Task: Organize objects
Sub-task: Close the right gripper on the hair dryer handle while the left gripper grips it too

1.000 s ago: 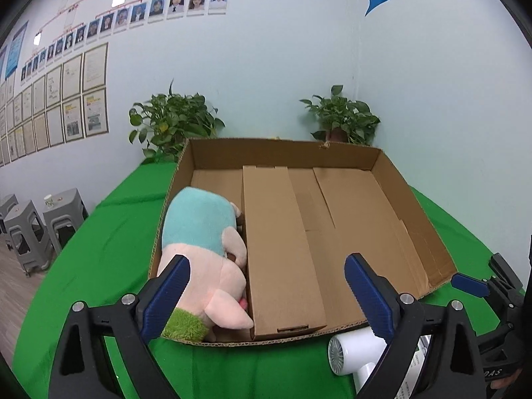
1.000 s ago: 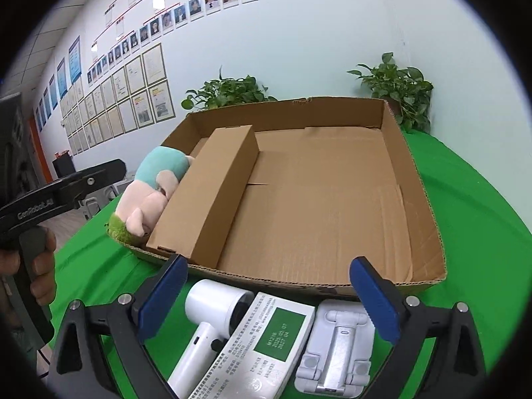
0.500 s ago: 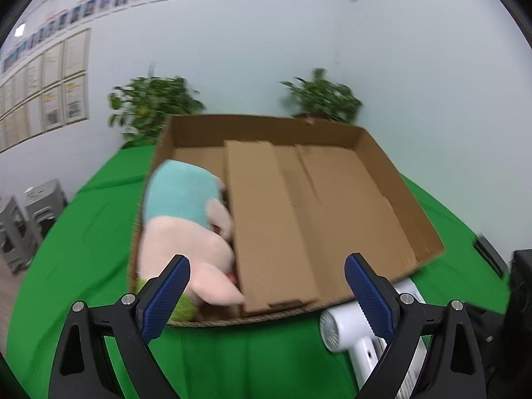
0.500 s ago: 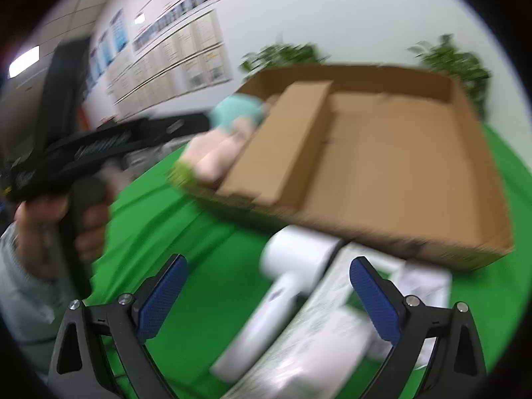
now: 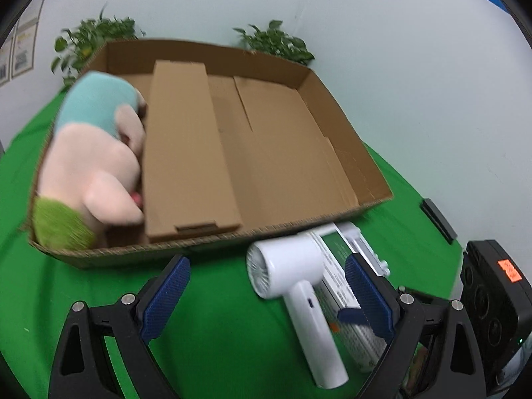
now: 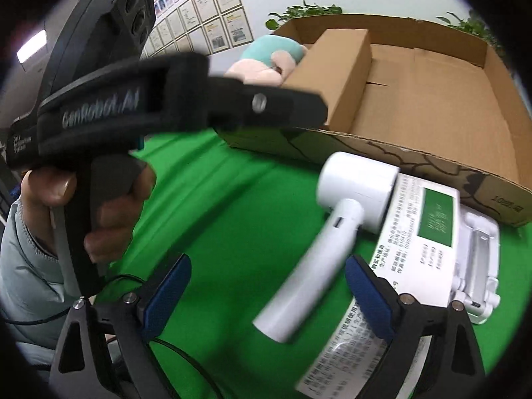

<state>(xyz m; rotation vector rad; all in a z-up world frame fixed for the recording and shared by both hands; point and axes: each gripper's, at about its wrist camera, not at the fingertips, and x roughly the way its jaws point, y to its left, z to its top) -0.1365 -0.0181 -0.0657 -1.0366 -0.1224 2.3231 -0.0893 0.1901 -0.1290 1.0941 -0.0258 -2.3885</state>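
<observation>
I have both sets of tongs released and empty; the left tongs hover over the green bench just in front of the cardboard box, and the right tongs hang low over the same near strip. The hair dryer lies on the bench just outside the box's near wall, handle toward me, touching a white printed packet; a white plastic stand sits right of that packet. Inside the box, a plush toy fills the left compartment beside a long brown carton; the right part of the box floor is bare.

I judge the step in hand to be the reach for the hair dryer, with three items not yet boxed; its handle runs between the fingers of the right tongs in that view, though I cannot tell how close they are in height. The next move calls for lowering, clenching across the handle, then lifting it over the near wall into the bare right section.
</observation>
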